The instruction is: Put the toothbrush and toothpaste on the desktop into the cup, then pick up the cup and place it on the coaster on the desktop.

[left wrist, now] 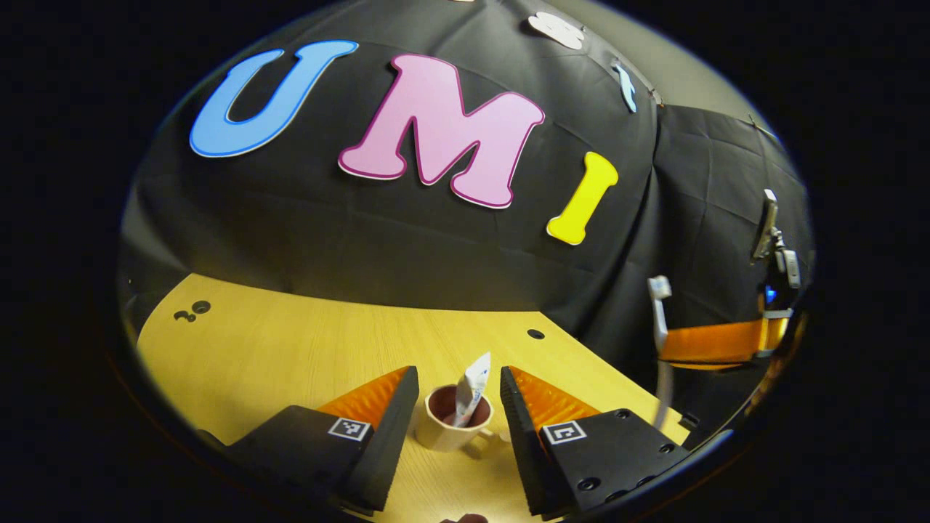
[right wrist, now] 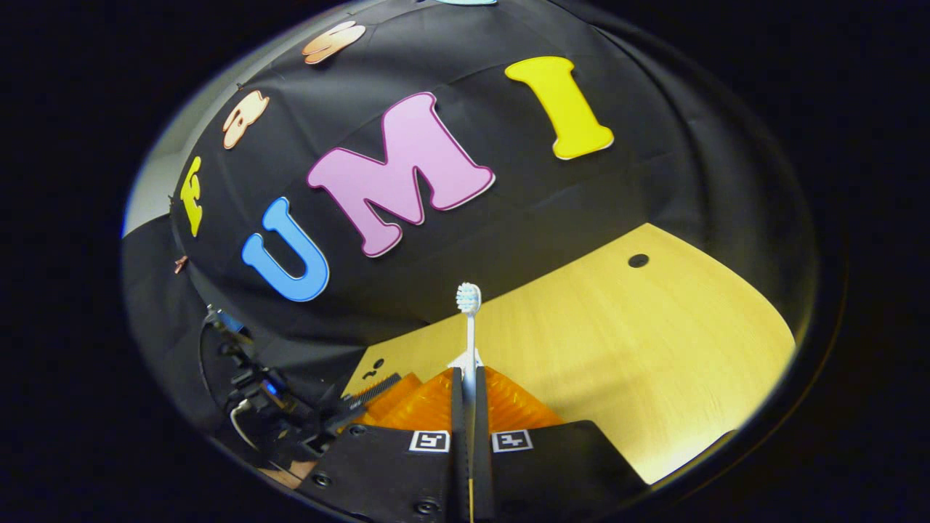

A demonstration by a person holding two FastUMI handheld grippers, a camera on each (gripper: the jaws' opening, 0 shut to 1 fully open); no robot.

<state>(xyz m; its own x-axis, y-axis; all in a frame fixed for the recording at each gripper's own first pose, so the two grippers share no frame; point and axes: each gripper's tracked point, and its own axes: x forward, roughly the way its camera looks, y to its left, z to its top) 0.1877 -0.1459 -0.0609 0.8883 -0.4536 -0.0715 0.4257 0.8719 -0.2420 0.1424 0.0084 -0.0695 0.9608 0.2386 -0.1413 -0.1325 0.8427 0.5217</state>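
Toothbrush [right wrist: 469, 319], clamped upright in the right hand-held gripper [right wrist: 470, 407], could strike the toothpaste [left wrist: 472, 388] in the cup [left wrist: 452, 427]; left hand-held gripper [left wrist: 459, 414], wide open and empty, flanks the cup at six o'clock.

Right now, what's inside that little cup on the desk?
A toothpaste tube stands tilted in the cup, its top poking above the rim. Its lower end and the cup's bottom are hidden by the cup wall.

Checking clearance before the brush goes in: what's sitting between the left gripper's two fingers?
In the left gripper view, the cup with the toothpaste standing in it sits between the open left gripper's fingers, untouched.
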